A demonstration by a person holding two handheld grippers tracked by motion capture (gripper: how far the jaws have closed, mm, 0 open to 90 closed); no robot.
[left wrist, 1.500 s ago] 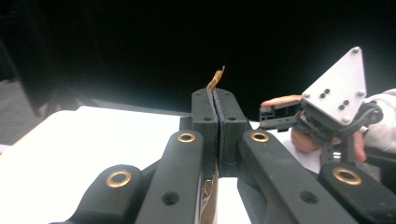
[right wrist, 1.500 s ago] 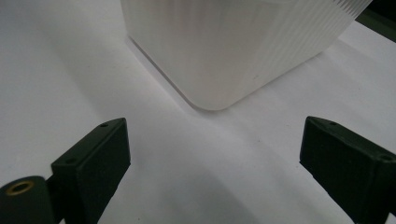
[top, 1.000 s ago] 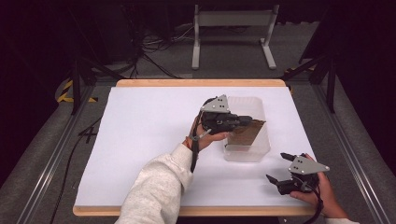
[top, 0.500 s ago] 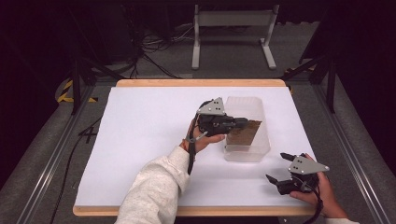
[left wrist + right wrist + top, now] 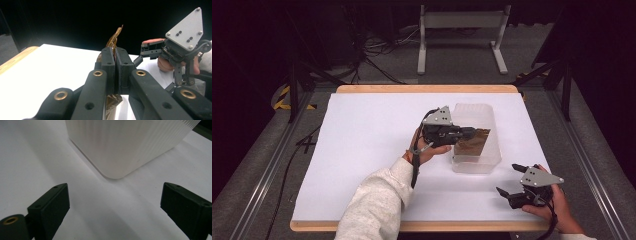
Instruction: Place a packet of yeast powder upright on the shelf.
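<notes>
My left gripper [image 5: 473, 133] reaches from the left over a translucent white ribbed container [image 5: 492, 159] on the right half of the table. It is shut on a crinkly brown-gold wrapper [image 5: 472, 144], which hangs at the container's open top. In the left gripper view the jaws [image 5: 115, 53] are pressed together on the wrapper [image 5: 115, 37], whose edge sticks up above them and down below. My right gripper [image 5: 513, 180] rests near the table's front right corner, open. In its own view the jaws [image 5: 117, 202] stand wide apart with nothing between them, facing a rounded corner of the container [image 5: 120, 150].
The table has a white top [image 5: 362, 150] with a wooden rim [image 5: 427, 89]. Past its far edge stand a metal stand [image 5: 462, 30] and cables on the floor. Dark frame posts flank both sides.
The left gripper has shifted slightly to the left with the wrapper still in its jaws. The right gripper has stayed where it was.
</notes>
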